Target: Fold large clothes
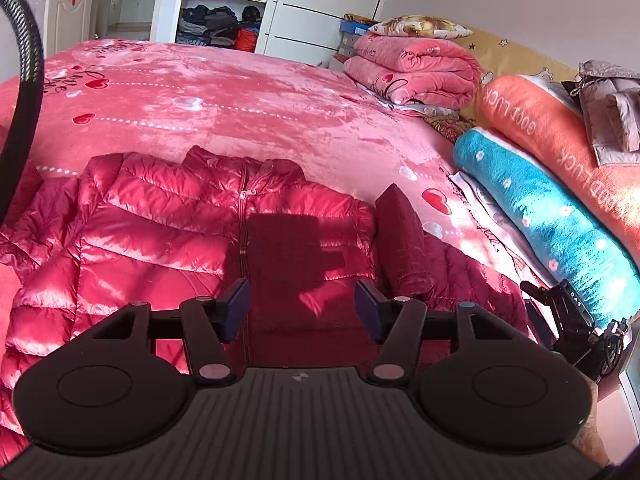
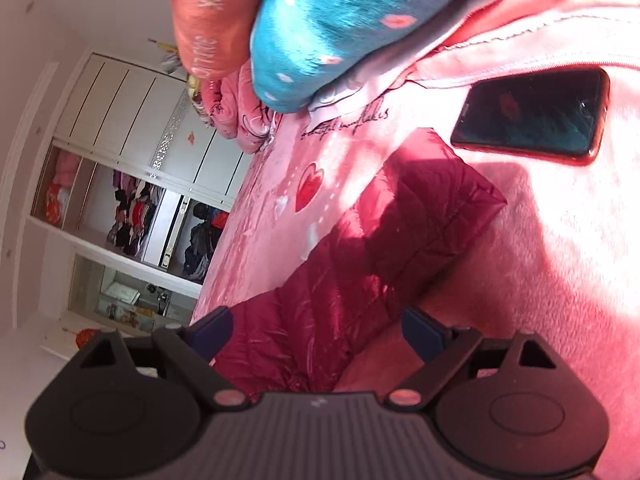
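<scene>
A shiny red puffer jacket [image 1: 160,232] lies front up and zipped on the pink bedspread [image 1: 240,100]. My left gripper [image 1: 302,308] hovers open over its chest, just right of the zipper, and its shadow falls on the fabric. Nothing sits between its blue pads [image 1: 236,304]. The jacket's dark red sleeve [image 1: 400,240] sticks out to the right. In the right wrist view, which is rolled sideways, that sleeve [image 2: 380,220] runs away from my right gripper [image 2: 318,332]. The right jaws stand wide on either side of the sleeve, and the pads [image 2: 424,334] do not press it.
A dark phone [image 2: 532,112] lies on the bedspread just beyond the sleeve's cuff. Rolled blue [image 1: 540,216] and orange [image 1: 560,140] blankets line the right side, with a folded pink quilt [image 1: 416,68] behind. A black hose [image 1: 20,80] hangs at left. White wardrobes [image 1: 320,8] stand behind the bed.
</scene>
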